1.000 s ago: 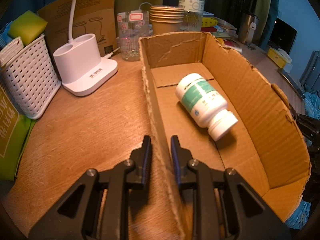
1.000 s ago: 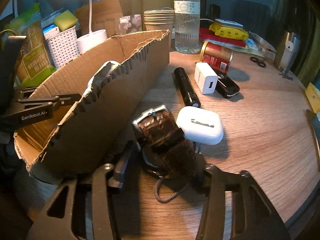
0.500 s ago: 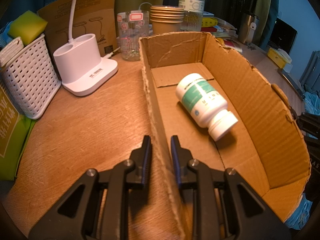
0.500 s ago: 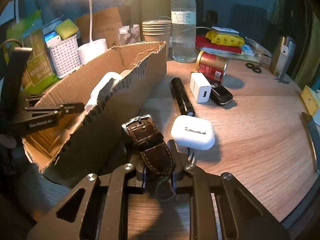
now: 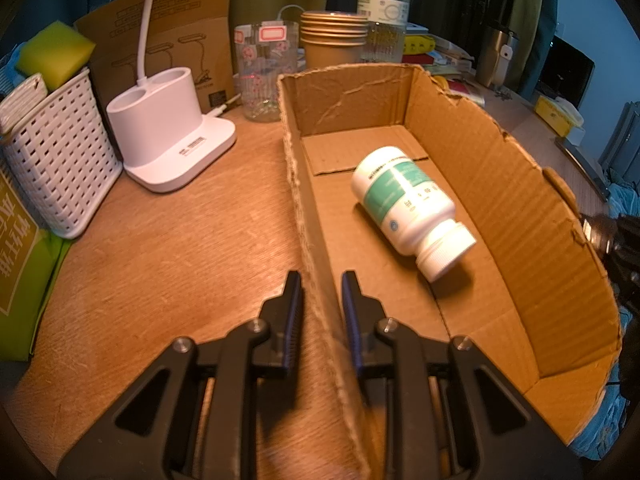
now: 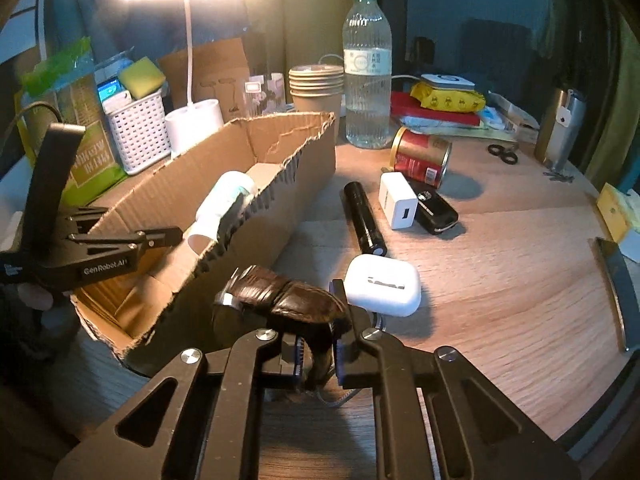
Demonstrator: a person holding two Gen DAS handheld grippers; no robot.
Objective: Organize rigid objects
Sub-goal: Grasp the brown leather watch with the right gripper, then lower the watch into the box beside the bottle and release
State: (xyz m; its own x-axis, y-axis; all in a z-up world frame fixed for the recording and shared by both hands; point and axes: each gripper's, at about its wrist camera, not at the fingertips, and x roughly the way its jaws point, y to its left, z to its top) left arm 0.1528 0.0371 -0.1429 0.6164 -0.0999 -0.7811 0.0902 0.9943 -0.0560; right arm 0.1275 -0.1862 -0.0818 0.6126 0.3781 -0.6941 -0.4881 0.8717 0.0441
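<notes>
I have the right gripper (image 6: 316,344) clamped on the brown leather watch (image 6: 280,296); its jaws have just been closing, and the strap now sits pinched between them with the buckle end arching up and left of the tips, clear of the table. My left gripper (image 5: 320,312) is nipped on the near wall of the cardboard box (image 5: 540,216), one jaw outside and one inside, steadying it. To do this well I'd carry the watch higher than the ragged edge just left of the right jaws, then cross over it and let go low inside, beyond the left jaws, short of the white pill bottle (image 5: 408,208) lying on its side there. The strap looks limp, so I'd move slowly lest it swing and catch on the torn cardboard. Only the right wrist view shows what remains ahead of the jaws: the white earbud case (image 6: 382,288) just beside the right tip, the black flashlight (image 6: 364,220), the white charger (image 6: 398,200). Only the left view shows the box floor and the free room around the bottle.
</notes>
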